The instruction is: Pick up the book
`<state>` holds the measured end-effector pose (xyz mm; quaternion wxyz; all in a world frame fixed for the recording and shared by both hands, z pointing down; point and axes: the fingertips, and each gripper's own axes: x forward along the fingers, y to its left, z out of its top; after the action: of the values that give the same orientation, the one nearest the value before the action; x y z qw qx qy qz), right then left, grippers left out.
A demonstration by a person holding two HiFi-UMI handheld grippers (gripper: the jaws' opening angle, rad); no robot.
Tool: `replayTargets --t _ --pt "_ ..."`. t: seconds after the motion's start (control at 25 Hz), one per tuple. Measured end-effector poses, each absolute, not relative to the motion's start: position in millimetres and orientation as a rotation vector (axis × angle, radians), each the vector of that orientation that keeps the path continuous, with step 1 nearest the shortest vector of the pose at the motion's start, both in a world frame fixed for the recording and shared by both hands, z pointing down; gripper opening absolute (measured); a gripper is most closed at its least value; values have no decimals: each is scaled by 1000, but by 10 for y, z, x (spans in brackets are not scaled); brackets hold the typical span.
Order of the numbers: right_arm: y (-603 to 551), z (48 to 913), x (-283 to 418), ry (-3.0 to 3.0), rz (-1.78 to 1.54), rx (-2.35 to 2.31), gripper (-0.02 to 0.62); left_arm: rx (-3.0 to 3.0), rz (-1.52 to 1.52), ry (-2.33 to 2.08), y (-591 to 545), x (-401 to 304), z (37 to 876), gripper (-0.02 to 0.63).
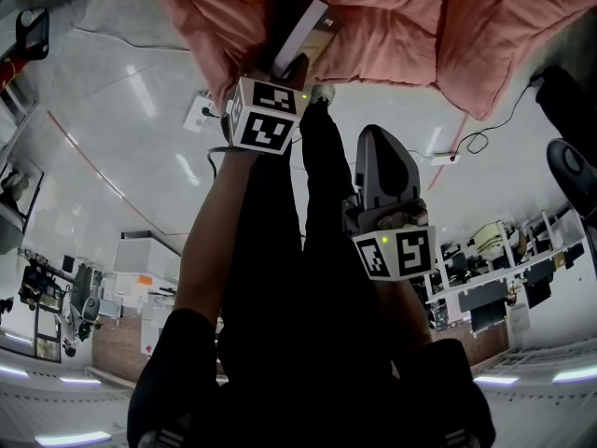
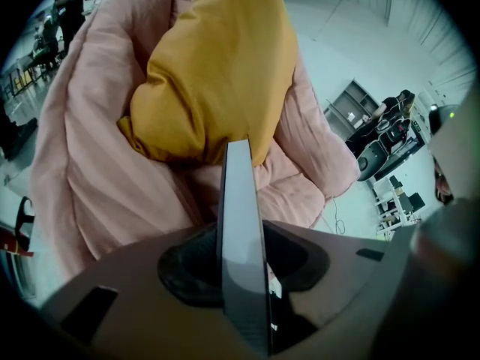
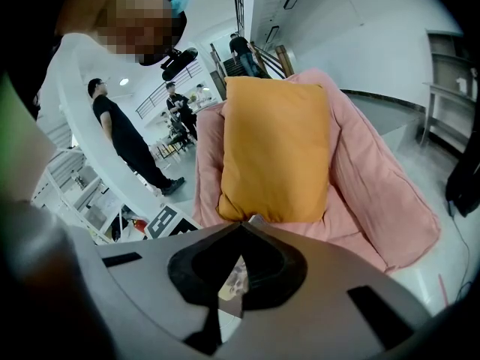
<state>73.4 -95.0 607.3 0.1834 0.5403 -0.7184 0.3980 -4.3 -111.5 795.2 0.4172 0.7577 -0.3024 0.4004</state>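
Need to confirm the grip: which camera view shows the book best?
The left gripper view: the book stands large and edge-on, between the left hand-held gripper's jaws. The head view shows it small, its pale cover jutting beyond that gripper. The right gripper view shows nothing I can surely call the book.

Left hand-held gripper (image 1: 291,63) reaches forward on an outstretched arm, angled down, jaws clamped on book (image 1: 308,28). Right hand-held gripper (image 1: 378,138) is held nearer the body, jaws together.
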Motion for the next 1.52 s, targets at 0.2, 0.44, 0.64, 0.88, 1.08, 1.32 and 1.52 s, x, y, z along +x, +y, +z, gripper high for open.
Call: replayTargets --t 0.2,0.44,0.64,0.88,1.08,1.32,1.52 --pt "-925 6034 752 -2017 1104 1524 2 1904 975 -804 -1103 -81 7824 158" --pt "-968 5975 786 -2034 1074 1523 2 1888 929 -841 -1119 -111 7566 156" --pt "-942 5909 775 -2049 1066 1523 2 1916 917 -862 -1091 -86 7447 155" --pt "-885 5837 795 -2064 1054 1523 2 1935 879 -917 -1178 -91 7257 153" --pt "-870 5717 836 -2081 1028 1534 2 1946 831 -959 -1220 -106 7038 153" --pt "-897 5552 857 -2119 984 1546 2 1967 795 -996 -1241 -93 6770 153" --pt "-907 5323 869 -2156 948 1557 2 1974 754 -1027 -1231 -83 6452 153"
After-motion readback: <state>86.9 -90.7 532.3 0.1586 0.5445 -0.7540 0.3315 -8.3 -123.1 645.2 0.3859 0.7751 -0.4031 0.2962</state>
